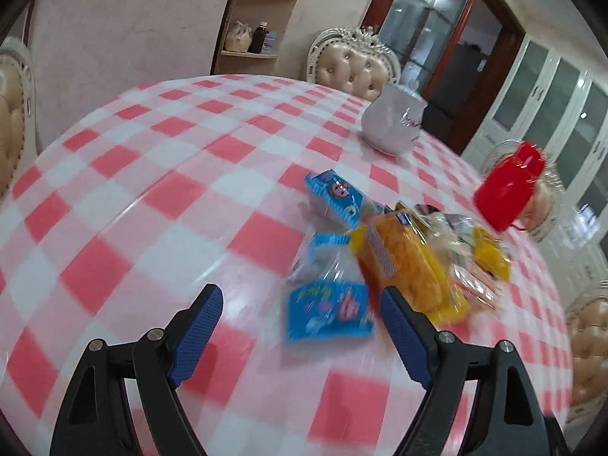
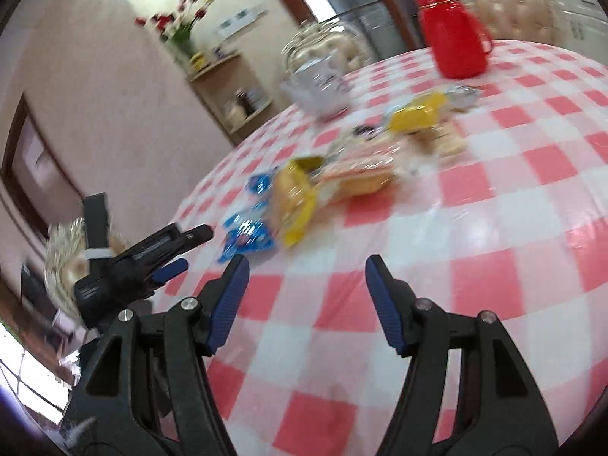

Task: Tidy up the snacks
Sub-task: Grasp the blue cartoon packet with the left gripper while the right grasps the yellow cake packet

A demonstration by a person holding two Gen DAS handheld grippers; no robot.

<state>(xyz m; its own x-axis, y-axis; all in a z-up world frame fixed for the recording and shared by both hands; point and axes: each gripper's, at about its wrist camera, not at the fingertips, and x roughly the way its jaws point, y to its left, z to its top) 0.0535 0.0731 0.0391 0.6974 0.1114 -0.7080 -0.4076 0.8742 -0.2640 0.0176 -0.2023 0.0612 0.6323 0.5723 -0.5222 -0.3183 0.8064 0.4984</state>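
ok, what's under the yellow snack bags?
The yellow snack bags overlap a clear-wrapped orange-and-white pack and the edge of the blue packets. Whatever lies beneath the pile's middle is covered; blur hides more.

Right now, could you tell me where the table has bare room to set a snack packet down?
The checked tablecloth is bare left of the blue packets, out to the table's edge. It is crowded from the yellow packets toward the white jar and red flask.

A home dining room: a round tabletop (image 1: 159, 174) under a red-checked cloth, tufted chairs (image 1: 351, 66), a corner shelf (image 1: 254, 19) with jars, glass-fronted cabinets (image 1: 551, 106).
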